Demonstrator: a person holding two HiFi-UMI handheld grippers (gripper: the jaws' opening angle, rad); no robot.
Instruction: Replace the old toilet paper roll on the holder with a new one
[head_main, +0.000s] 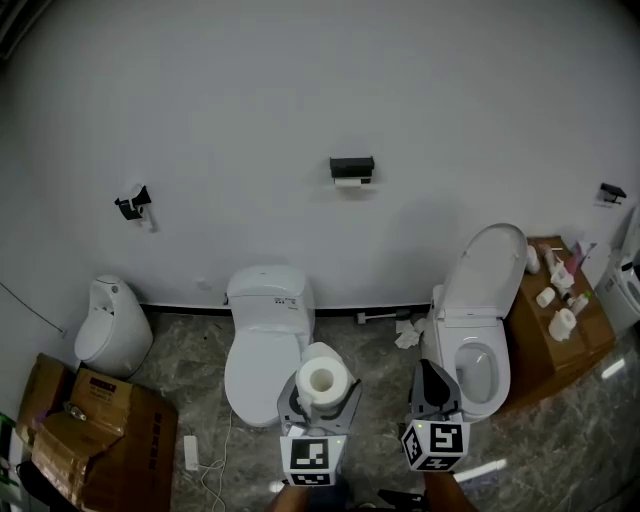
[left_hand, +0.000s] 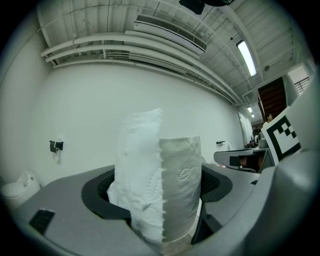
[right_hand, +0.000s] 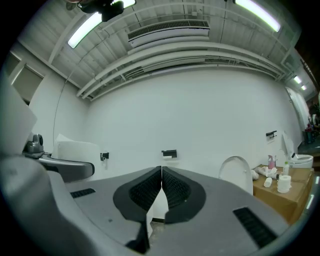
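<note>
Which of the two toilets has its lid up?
The toilet on the right, beside the brown box, stands open; the middle toilet has its lid shut.

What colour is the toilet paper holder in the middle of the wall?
The holder is black; the head view shows it best.

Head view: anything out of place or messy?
Yes: crumpled white paper lies on the floor between the closed toilet and the open toilet. What looks like a power strip trails its cable loose on the floor, left of the closed toilet.
</note>
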